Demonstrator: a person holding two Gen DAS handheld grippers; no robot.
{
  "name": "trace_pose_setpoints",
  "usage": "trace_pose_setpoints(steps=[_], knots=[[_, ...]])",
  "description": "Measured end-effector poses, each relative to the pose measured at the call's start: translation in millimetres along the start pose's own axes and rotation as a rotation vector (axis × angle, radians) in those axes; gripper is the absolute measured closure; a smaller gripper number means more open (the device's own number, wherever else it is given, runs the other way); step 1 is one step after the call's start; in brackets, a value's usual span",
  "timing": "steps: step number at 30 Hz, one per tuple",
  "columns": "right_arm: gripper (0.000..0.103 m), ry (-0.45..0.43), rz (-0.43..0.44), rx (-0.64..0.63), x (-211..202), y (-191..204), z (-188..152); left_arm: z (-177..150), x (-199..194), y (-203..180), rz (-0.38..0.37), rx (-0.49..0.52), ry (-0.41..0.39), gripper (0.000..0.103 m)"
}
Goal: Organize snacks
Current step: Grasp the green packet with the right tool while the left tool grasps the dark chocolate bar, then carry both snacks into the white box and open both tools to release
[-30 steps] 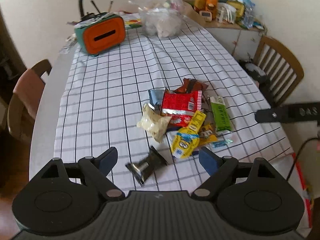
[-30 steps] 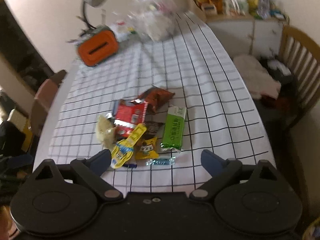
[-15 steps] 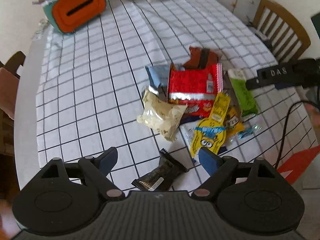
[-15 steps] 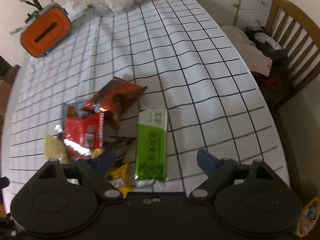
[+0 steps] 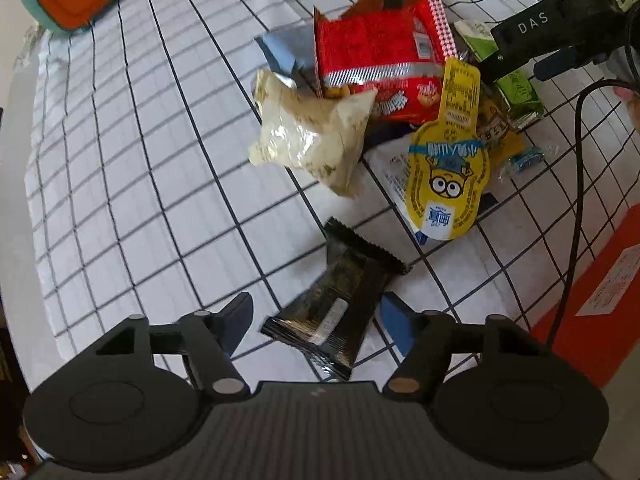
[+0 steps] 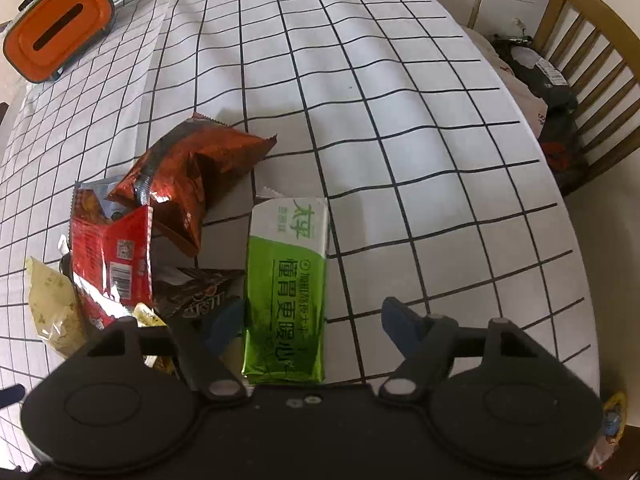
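Note:
A pile of snack packets lies on the checked tablecloth [image 5: 120,168]. In the left wrist view my left gripper [image 5: 316,312] is open with a black packet [image 5: 340,300] lying between its fingers. Beyond it are a cream bag [image 5: 312,136], a red bag [image 5: 380,48] and a yellow minion pack [image 5: 448,176]. In the right wrist view my right gripper [image 6: 312,316] is open over a green packet [image 6: 286,296], whose near part lies between the fingers. A dark red bag [image 6: 192,172] and the red bag [image 6: 112,252] lie to its left. The right gripper's body [image 5: 560,32] also shows in the left wrist view.
An orange and teal box [image 6: 56,28] stands at the far left of the table. A wooden chair [image 6: 592,80] holding dark items stands to the right. The table's near edge runs just below both grippers. A black cable [image 5: 580,200] hangs at the right.
Both grippers have dropped lower and closer to the pile. The black packet now sits between the left fingers and the green packet between the right fingers. Both stay open.

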State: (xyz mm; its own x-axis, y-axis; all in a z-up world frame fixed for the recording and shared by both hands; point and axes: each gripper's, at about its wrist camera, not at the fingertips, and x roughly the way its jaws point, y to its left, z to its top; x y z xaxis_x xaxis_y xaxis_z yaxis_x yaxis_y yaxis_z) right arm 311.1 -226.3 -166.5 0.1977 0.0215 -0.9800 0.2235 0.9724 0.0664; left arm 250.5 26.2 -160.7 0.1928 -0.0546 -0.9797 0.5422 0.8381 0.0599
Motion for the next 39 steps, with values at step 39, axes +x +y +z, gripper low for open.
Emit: trace_pose_setpoints(steps=[39], knots=[[0.061, -0.195, 0.23, -0.089, -125.6, -26.6, -46.7, -21.2, -90.1, -0.9, -0.006, -0.288, -0.162, 0.073]])
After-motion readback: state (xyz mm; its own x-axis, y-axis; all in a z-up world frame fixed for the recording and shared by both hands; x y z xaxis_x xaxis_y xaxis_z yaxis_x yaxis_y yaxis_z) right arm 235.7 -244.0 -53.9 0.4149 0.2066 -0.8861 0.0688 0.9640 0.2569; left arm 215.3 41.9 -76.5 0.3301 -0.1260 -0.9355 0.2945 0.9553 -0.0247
